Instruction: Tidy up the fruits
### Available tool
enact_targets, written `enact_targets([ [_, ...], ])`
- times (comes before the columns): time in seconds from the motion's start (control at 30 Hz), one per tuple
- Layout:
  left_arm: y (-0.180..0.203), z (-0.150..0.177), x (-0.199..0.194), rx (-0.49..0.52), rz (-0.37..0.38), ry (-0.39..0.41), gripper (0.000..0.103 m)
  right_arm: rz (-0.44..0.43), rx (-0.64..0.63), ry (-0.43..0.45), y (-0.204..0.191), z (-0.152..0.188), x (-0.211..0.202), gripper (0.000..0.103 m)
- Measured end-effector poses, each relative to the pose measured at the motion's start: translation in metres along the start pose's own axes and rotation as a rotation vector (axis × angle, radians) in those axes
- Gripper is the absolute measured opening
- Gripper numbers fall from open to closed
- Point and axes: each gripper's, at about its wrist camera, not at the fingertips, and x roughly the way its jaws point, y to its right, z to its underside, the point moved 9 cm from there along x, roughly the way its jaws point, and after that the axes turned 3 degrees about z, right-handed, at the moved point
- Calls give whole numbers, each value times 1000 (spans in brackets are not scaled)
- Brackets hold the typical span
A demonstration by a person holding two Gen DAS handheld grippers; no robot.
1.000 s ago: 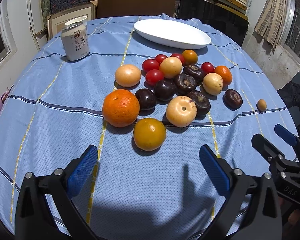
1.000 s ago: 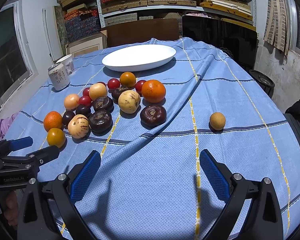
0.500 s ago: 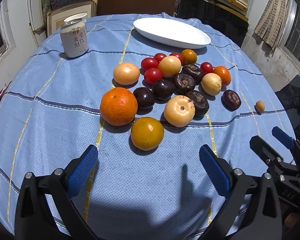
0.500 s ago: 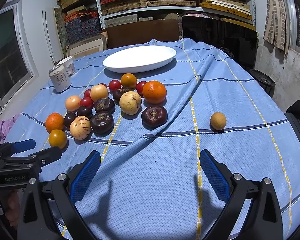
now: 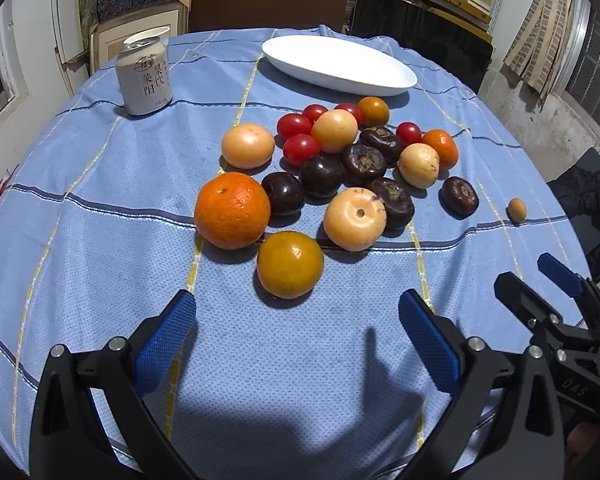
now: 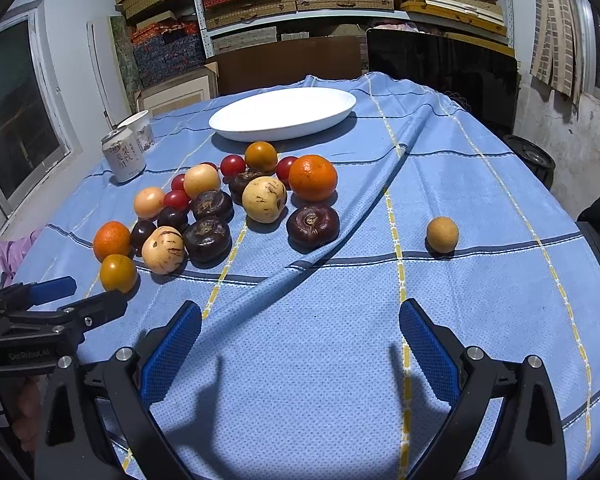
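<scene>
Both tools, left (image 5: 296, 336) and right (image 6: 300, 336), gape wide and hold nothing above the near worktop (image 6: 480, 280). The fruits (image 5: 332, 168) sit clustered mid-worktop, near the plate (image 5: 340, 66); one small fruit (image 6: 442, 234) lies apart, right.

Metal shelving (image 6: 340, 0) packed with flat boxes fills the upper centre of the frame. A window (image 6: 16, 112) sits in the white wall at far left. A dark chair back (image 6: 440, 68) stands behind the blue striped tablecloth (image 6: 480, 280). Sunlight casts hard shadows.
</scene>
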Motion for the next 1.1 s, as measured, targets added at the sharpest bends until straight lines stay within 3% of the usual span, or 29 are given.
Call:
enact_targets([
  [0.4, -7, -4, -2, 29, -4, 17, 99, 12, 14, 19, 12, -5, -2, 100],
  [0.53, -15, -3, -4, 36, 41, 25, 99, -30, 19, 27, 15, -6, -4, 100],
  [0.7, -24, 0, -2, 86, 2, 17, 99, -71, 16, 27, 10, -4, -3, 100],
  [0.87, -16, -5, -1, 82, 49, 7, 98, -88, 0, 62, 6, -9, -8, 100],
  [0.93, -8, -6, 1, 80, 82, -5, 90, -97, 6, 59, 7, -8, -8, 100],
  [0.97, -5, -4, 2, 77, 98, -15, 76, -103, 9, 53, 6, -7, -6, 100],
  [1.0, -2, -2, 5, 74, 117, -32, 71, -112, 15, 43, 6, -5, -4, 100],
  [1.1, 2, 5, 15, 64, 137, -91, 66, -139, 29, 27, 6, -3, 0, 100],
])
